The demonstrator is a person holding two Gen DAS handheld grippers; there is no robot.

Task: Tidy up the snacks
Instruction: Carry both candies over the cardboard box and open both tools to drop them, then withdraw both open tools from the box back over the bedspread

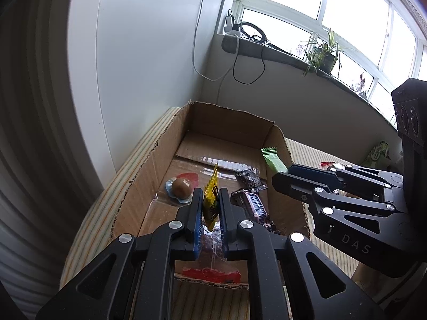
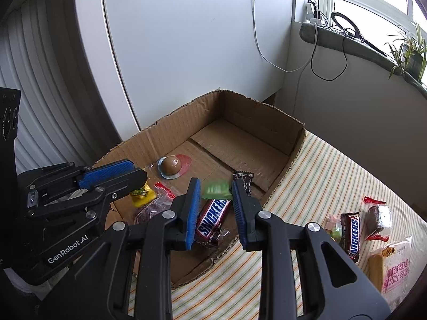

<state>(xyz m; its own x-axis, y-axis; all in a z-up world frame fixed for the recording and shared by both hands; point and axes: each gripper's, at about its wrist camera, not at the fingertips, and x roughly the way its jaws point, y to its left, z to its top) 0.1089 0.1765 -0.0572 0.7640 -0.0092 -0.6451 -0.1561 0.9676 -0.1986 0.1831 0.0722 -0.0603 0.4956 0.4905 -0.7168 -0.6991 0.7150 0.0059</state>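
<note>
An open cardboard box (image 1: 149, 165) (image 2: 186, 117) sits on a striped cloth. My left gripper (image 1: 210, 192) (image 2: 141, 180) hangs over the box's near end, shut on a yellow packet (image 1: 210, 200) (image 2: 142, 196) that stands upright between its blue pads. My right gripper (image 2: 216, 182) (image 1: 277, 180) is over the box's right side. A green packet (image 2: 216, 190) (image 1: 273, 158) shows blurred between its fingertips, and the pads stand slightly apart from it. In the box lie a Snickers bar (image 2: 213, 213), a dark packet (image 2: 244, 180) and a brown domed sweet (image 2: 172, 166).
A red-edged wrapped snack (image 1: 210, 277) lies under the left gripper in the box. On the cloth to the right lie another Snickers bar (image 2: 352, 234), a dark cake in a red wrapper (image 2: 377, 221) and a bread packet (image 2: 392, 266). A white wall and a windowsill with cables stand behind.
</note>
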